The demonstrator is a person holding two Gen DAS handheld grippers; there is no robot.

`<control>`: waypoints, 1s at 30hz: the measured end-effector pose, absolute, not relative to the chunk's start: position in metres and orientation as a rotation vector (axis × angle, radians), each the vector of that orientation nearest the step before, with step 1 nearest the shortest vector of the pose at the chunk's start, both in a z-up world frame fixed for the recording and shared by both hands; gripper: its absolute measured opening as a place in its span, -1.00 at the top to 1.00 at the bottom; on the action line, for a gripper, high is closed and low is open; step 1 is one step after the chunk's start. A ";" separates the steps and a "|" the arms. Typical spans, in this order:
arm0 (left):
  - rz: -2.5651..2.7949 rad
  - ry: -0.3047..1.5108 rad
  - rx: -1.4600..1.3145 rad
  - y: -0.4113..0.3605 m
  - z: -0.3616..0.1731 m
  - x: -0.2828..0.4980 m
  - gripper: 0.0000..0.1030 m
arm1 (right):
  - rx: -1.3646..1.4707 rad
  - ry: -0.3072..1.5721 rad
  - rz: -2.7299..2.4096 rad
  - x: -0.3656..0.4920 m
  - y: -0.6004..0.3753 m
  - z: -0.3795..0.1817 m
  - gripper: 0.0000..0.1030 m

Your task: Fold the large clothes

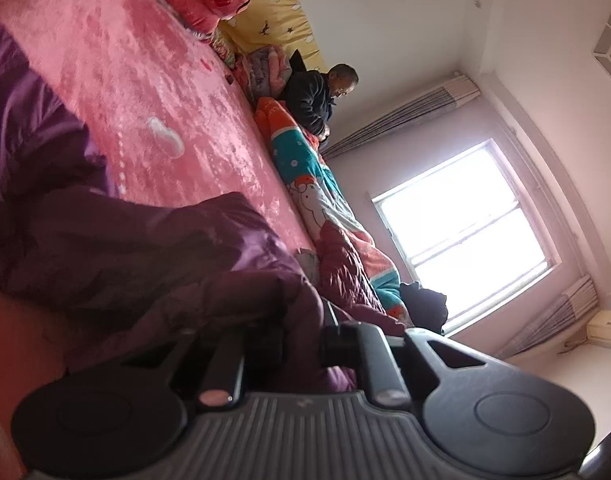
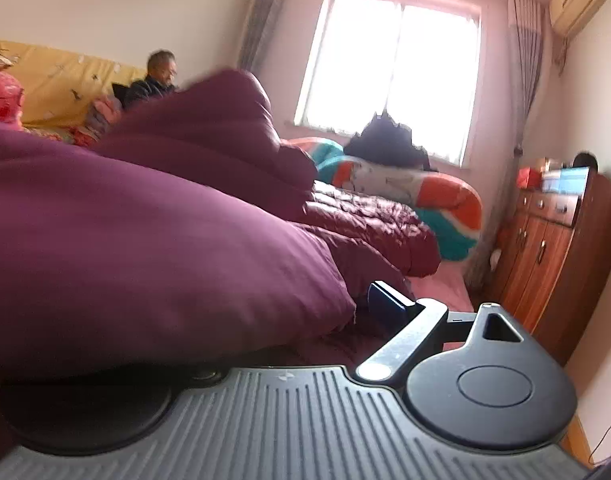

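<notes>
Gripping puffy purple coat [image 1: 137, 248], left tool [image 1: 297, 344]; right tool [image 2: 369, 304] state unclear

From here the purple garment [image 2: 153, 216] buries my right gripper [image 2: 357, 312]: only one finger pad [image 2: 389, 300] shows, so I cannot tell its jaw gap. On the left gripper [image 1: 301, 344], cloth bunches over the fingertips, hiding any contact. Beyond the tool, the seated person [image 2: 153, 80] is small and blurred.
</notes>
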State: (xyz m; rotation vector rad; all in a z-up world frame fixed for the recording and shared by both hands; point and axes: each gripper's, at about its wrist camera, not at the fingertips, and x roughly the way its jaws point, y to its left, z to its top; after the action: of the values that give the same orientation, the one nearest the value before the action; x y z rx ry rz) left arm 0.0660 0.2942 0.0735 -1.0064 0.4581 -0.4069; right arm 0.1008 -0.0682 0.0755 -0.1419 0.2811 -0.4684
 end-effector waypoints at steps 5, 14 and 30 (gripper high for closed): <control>-0.468 0.488 -0.997 0.294 0.072 0.070 0.68 | -0.081 0.321 -0.393 0.107 -0.077 0.084 -0.71; -0.644 0.509 -0.914 0.280 0.086 0.056 0.52 | 0.023 0.367 -0.296 0.075 -0.076 0.112 0.72; -0.676 0.449 -0.934 0.294 0.146 -0.027 0.80 | -0.168 0.139 -0.302 -0.058 -0.068 0.204 1.00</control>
State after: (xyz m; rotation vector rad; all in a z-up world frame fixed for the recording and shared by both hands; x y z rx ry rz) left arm -0.0274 0.2941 0.1458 -0.9341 0.4492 -0.6759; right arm -0.0584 -0.0679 0.2039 -0.1684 0.1388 -0.3016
